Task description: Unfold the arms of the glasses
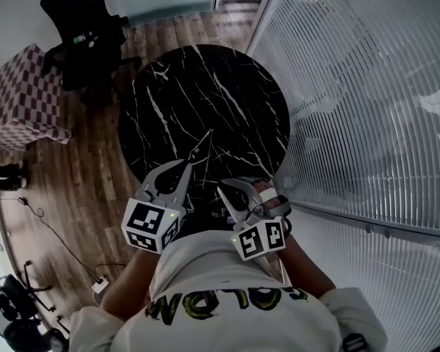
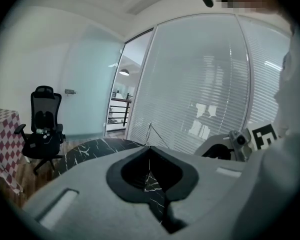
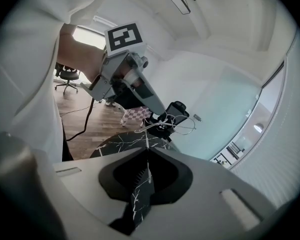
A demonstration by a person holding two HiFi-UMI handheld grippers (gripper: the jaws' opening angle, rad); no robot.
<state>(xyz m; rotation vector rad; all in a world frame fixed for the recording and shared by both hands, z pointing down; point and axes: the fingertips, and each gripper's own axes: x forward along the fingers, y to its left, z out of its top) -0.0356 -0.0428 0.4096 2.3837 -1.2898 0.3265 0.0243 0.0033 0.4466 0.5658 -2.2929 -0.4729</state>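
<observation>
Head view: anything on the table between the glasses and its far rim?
No. In the head view only bare black marble tabletop lies between the glasses and the far rim.

Head cam: overhead, steep down, close on round table (image 1: 205, 101). Left gripper cam: low along own jaws, faces blinds wall (image 2: 200, 94), right gripper (image 2: 205, 150) at right. Right gripper cam faces left gripper (image 3: 162, 115), upper centre. All share table; gripper cams share chair (image 2: 42, 129).
</observation>
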